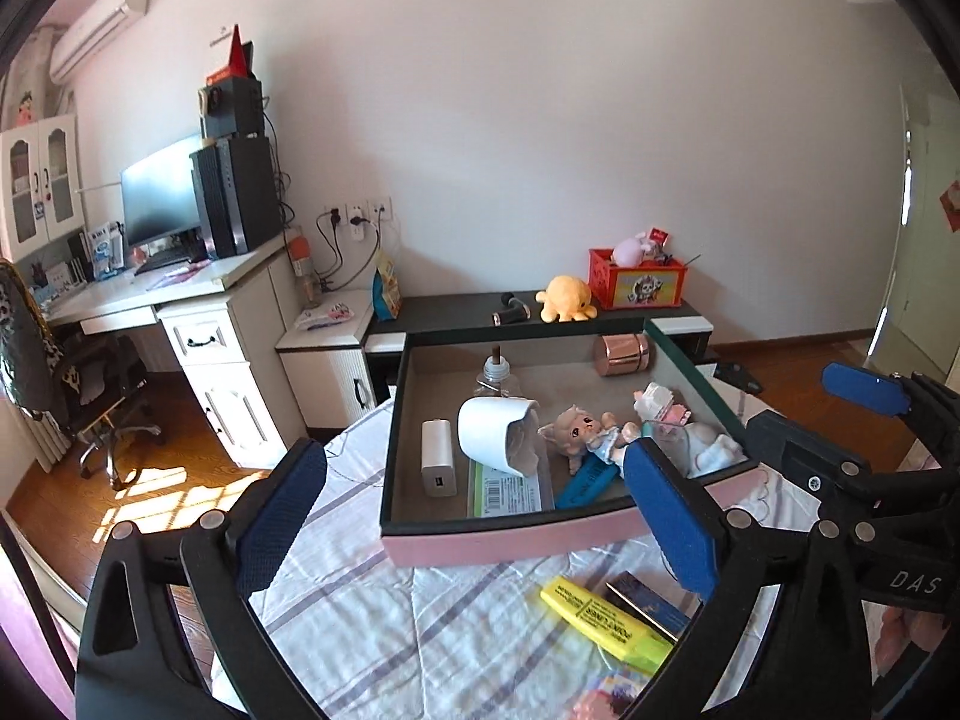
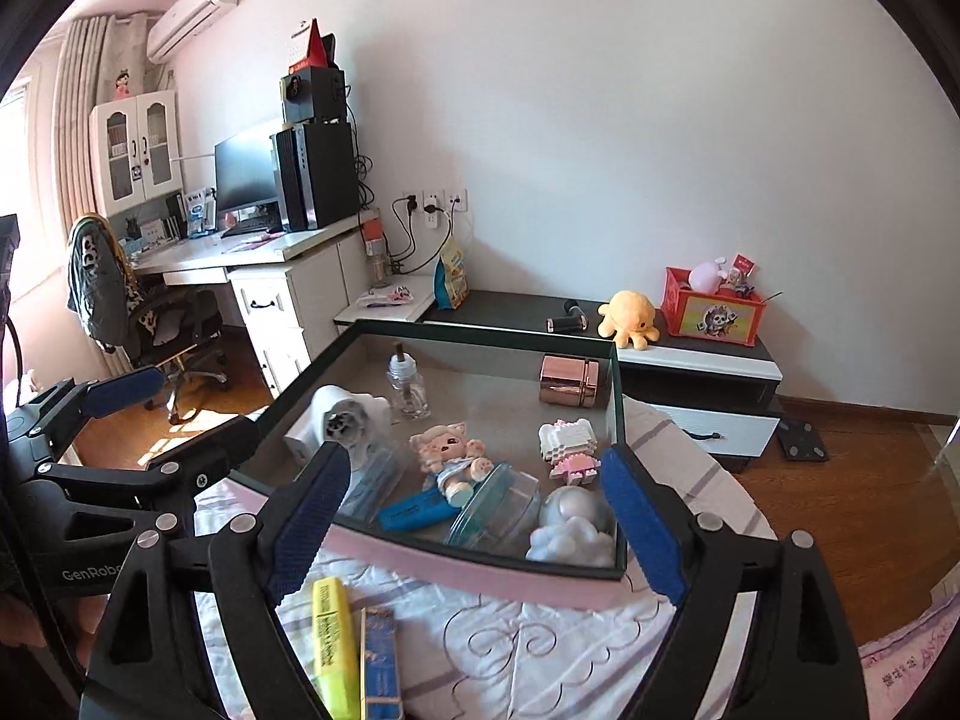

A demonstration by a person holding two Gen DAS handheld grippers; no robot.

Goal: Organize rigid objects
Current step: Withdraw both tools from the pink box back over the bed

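two grippers empty, box nearly full

both the left gripper (image 1: 474,516) and right gripper (image 2: 480,516) hang wide open, holding nothing. inside the pink box (image 1: 510,540) sit sorted toys; just in front of it wait the yellow highlighter (image 1: 606,618) and blue pack (image 2: 378,660), probably next. writing too blurred.

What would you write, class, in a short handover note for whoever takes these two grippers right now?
Left gripper: open, empty.
Right gripper: open, empty.
Box on the bed already holds a doll, blue marker, charger, white cup, copper jar and more.
Left to do: yellow highlighter and dark blue box lie outside, in front of the box.
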